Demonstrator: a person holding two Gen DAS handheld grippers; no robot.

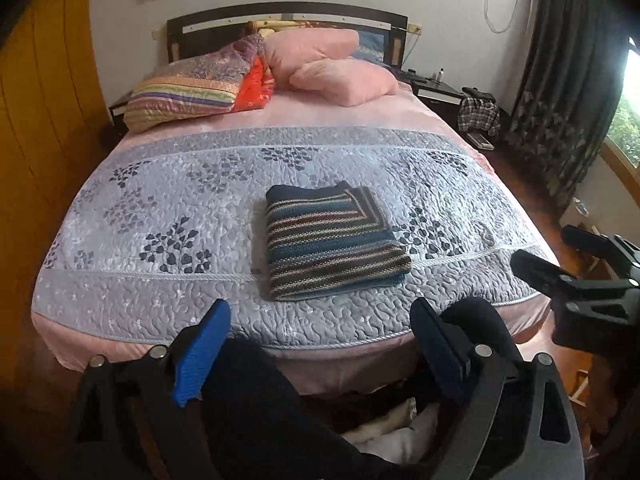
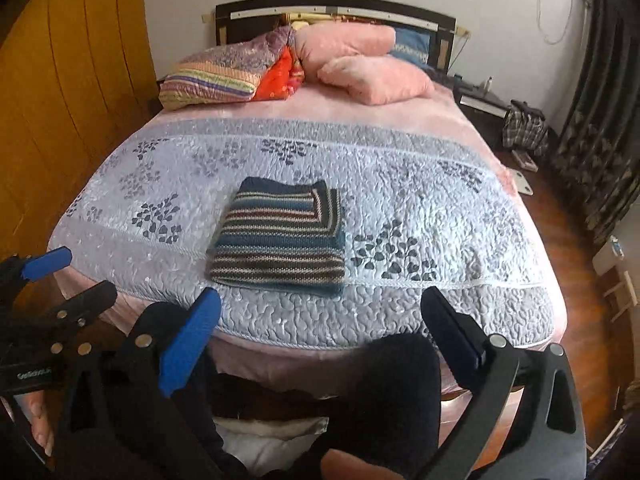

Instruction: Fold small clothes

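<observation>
Sweater [image 1: 334,240], striped and folded into a neat rectangle, lies flat on the grey quilt [image 1: 168,200] near the foot of the bed [image 1: 340,108], ahead of both grippers and well apart from them. The left gripper [image 1: 320,336] hangs off the foot of the bed with its jaws wide apart and nothing between them; the sweater sits beyond the gap, slightly right of its middle. The right gripper [image 2: 320,328] is likewise held short of the bed edge, jaws spread and empty, with the sweater ahead and a little left of centre. Pillows [image 1: 332,68] are heaped at the headboard. The left wrist view catches the right gripper at its right edge, dark and side-on, beside the bed's corner. The right wrist view shows instead the left gripper at its left edge, with fingers [image 2: 40,428] of the hand that holds it.
</observation>
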